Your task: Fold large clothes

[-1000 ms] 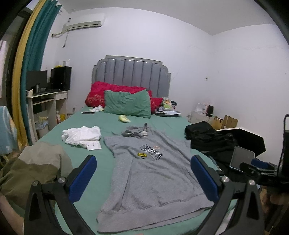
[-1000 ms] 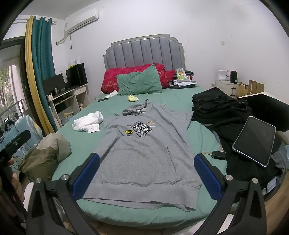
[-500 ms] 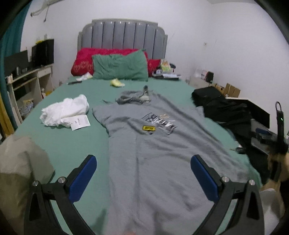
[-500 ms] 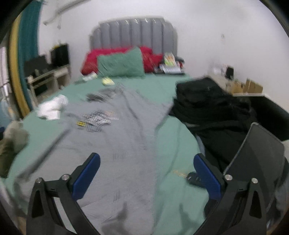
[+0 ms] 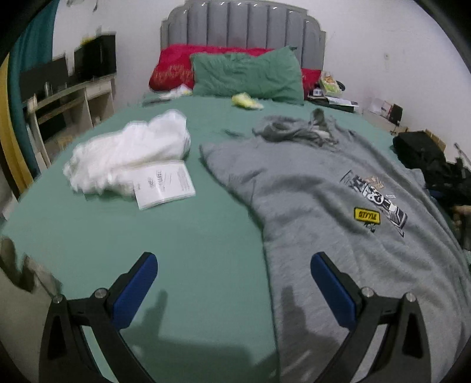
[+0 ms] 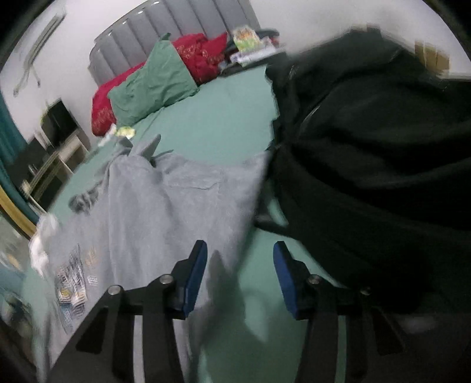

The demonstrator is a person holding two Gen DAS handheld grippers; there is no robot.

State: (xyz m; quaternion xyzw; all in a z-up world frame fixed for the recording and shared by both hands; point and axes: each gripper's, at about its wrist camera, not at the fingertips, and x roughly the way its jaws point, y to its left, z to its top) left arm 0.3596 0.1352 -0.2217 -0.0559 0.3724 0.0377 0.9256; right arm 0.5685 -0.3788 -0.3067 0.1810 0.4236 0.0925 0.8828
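Large grey fleece hoodie lies spread flat, front up, on the green bedsheet, hood bunched toward the headboard end. Chest print with a small yellow rectangular patch is visible in the left wrist view.

Left gripper: 2 blue-padded fingers spread wide, holding nothing. It hangs low over the hoodie's left side edge; the left finger is over bare sheet, the right finger over grey fabric. Contact with the cloth cannot be told.

Right gripper: fingers parted to a moderate gap, narrower than the left's, nothing between them. It sits at the hoodie's right edge, left finger over grey fabric, right finger over green sheet. The right wrist view is tilted and motion-blurred.

Black pile of clothing lies just beside the hoodie's right sleeve, filling the right half of the right wrist view.

Crumpled white garment with a white printed paper sheet at its near edge lies on the bedsheet, left of the hoodie and apart from it.

At the head end: green pillow leaning on red cushions, against the grey padded headboard. Small yellow-green object lies just in front of the pillow.
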